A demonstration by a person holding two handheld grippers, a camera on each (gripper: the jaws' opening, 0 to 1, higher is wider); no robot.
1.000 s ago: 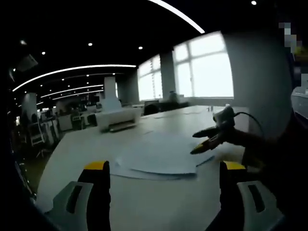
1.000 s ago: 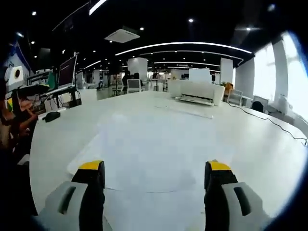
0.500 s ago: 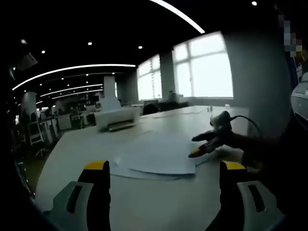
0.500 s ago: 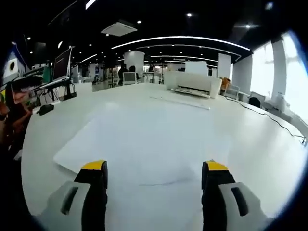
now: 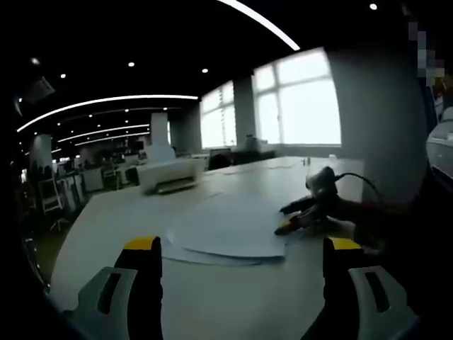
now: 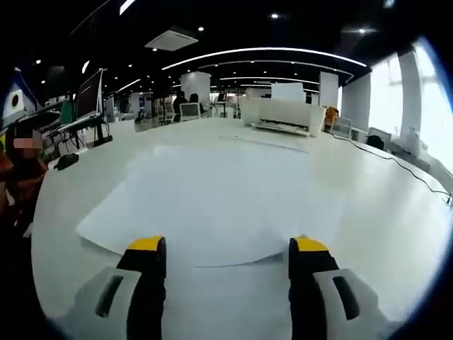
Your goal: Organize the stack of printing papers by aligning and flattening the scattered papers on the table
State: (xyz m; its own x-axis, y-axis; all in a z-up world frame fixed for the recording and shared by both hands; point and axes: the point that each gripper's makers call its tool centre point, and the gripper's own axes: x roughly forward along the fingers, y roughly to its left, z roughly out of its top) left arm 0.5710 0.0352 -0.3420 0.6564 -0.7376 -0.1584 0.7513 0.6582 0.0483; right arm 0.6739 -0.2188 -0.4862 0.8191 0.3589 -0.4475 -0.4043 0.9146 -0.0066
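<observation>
Right gripper view: papers (image 6: 212,205) lie just ahead of the parted right gripper (image 6: 225,248)

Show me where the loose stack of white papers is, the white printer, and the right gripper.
loose stack of white printing papers (image 6: 212,205), right gripper view, middle of the top sheet.
white boxy printer (image 6: 285,115), right gripper view, its front face.
right gripper (image 5: 291,218), left gripper view, between its yellow-tipped jaws, at the paper's edge.

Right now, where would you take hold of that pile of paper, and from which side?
Probably at the near edge of the paper pile, coming in low along the table from the right gripper side. The sheets lie flat with edges fanned out, so only the edge offers anything to pinch.
</observation>
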